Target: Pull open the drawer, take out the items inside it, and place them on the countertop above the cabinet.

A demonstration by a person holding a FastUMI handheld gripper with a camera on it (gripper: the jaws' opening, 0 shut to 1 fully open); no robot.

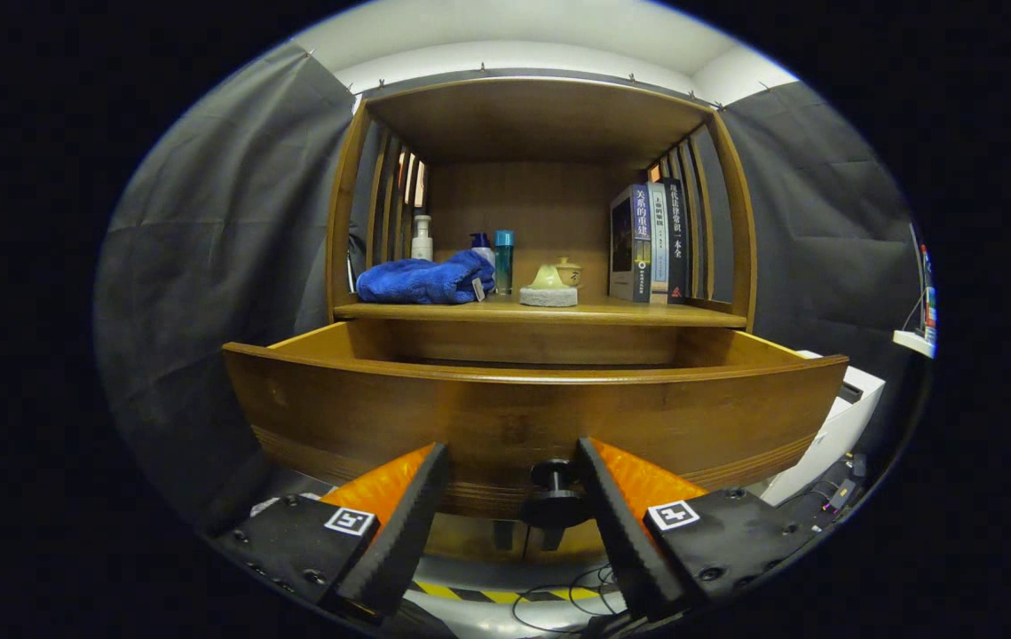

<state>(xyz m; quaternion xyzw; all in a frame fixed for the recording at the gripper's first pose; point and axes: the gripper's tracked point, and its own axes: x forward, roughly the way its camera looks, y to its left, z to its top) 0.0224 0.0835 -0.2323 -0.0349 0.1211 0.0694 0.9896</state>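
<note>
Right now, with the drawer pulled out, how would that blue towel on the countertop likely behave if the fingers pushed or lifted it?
The blue towel lies in a soft crumpled heap, so it would probably sag and drape, not lift stiffly. Pushed, it would likely bunch up rather than slide cleanly, and might nudge the bottles right behind it. The gripper is open at the drawer knob.

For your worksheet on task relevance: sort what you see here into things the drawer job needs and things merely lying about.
Job: drawer, pulled open; its knob, between the open gripper fingers; countertop.
Lying about: blue towel, bottles, books, ceramic pieces.
</note>
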